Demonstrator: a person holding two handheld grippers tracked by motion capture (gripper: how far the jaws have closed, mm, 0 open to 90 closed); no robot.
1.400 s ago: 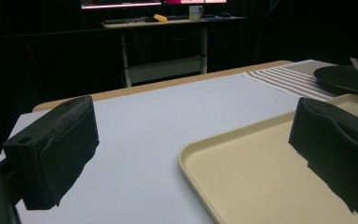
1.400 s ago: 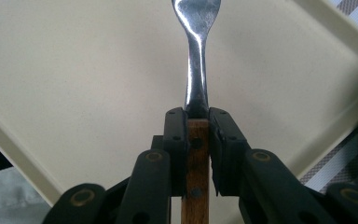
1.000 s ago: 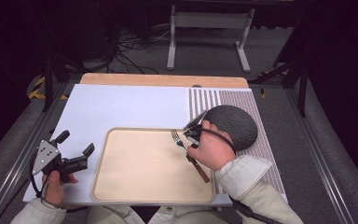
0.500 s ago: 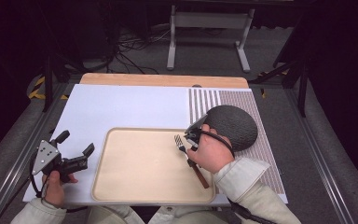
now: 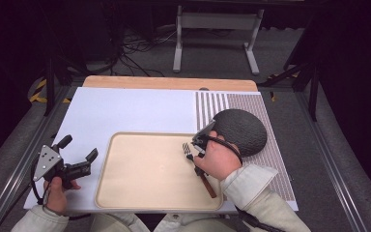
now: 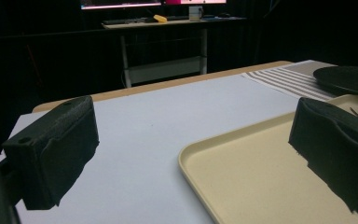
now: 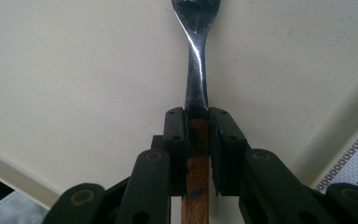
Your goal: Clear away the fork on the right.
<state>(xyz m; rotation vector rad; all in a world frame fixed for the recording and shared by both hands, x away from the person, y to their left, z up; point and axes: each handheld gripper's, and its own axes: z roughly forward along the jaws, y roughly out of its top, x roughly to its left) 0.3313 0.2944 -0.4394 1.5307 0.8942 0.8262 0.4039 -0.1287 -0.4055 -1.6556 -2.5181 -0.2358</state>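
Note:
A fork [image 5: 188, 148] with a wooden handle [image 5: 208, 186] lies over the right part of the beige tray [image 5: 145, 193], tines pointing away from the person. My right gripper [image 5: 199, 145] is shut on it. In the right gripper view the two jaws clamp the top of the wooden handle [image 7: 196, 140], and the metal neck and tines [image 7: 196, 51] reach out over the tray floor [image 7: 74, 70]. My left gripper [image 5: 79, 149] rests open at the tray's left edge. In the left gripper view nothing lies between the jaws of this gripper [image 6: 196, 126].
A dark round plate [image 5: 244, 130] sits on a striped placemat [image 5: 212, 104] right of the tray, close behind the right hand. A white mat [image 5: 140, 108] covers the table. The plate's rim [image 6: 349, 79] and the tray's corner [image 6: 191, 154] appear in the left gripper view.
The right hand with the fork has shifted slightly to the right and toward the person over the tray. The left gripper has stayed where it was.

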